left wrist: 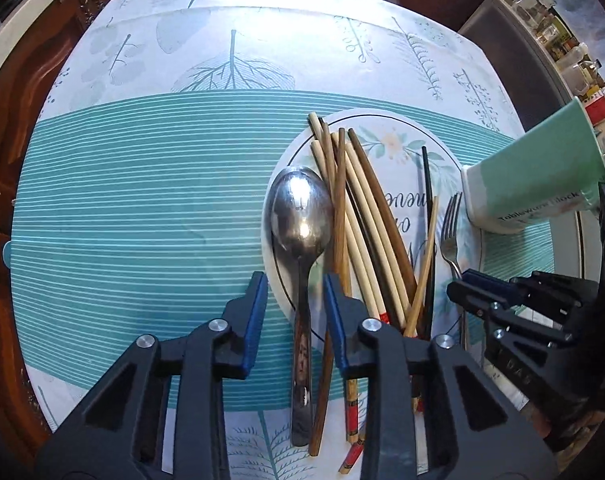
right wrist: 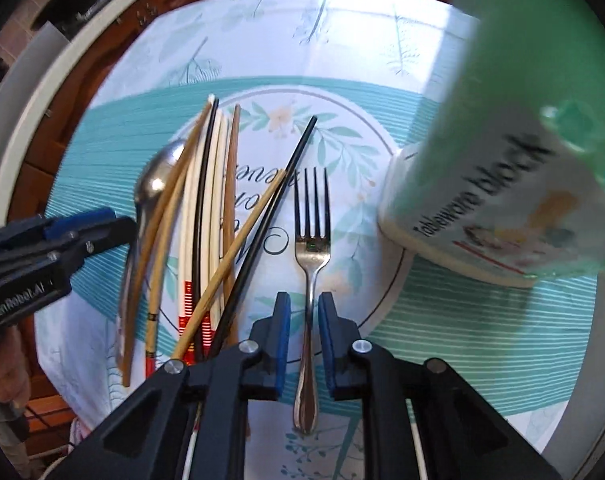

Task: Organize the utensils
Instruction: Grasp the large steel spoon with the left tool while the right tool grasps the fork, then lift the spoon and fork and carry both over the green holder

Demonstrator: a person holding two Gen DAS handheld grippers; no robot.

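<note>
A white floral plate (left wrist: 398,128) (right wrist: 354,136) holds a steel spoon (left wrist: 300,208) (right wrist: 158,176), several chopsticks (left wrist: 366,216) (right wrist: 214,208) and a steel fork (left wrist: 448,236) (right wrist: 311,240). My left gripper (left wrist: 295,284) is open, its fingers on either side of the spoon's handle. My right gripper (right wrist: 304,304) is open, its blue pads on either side of the fork's handle with small gaps. It also shows in the left wrist view (left wrist: 474,292). A green and white utensil holder (left wrist: 538,176) (right wrist: 502,160) stands at the plate's right edge.
A leaf-print tablecloth with a teal striped band (left wrist: 142,208) covers the table. A dark wooden floor shows past the left edge (left wrist: 18,128). A counter with jars runs at the far right (left wrist: 562,36).
</note>
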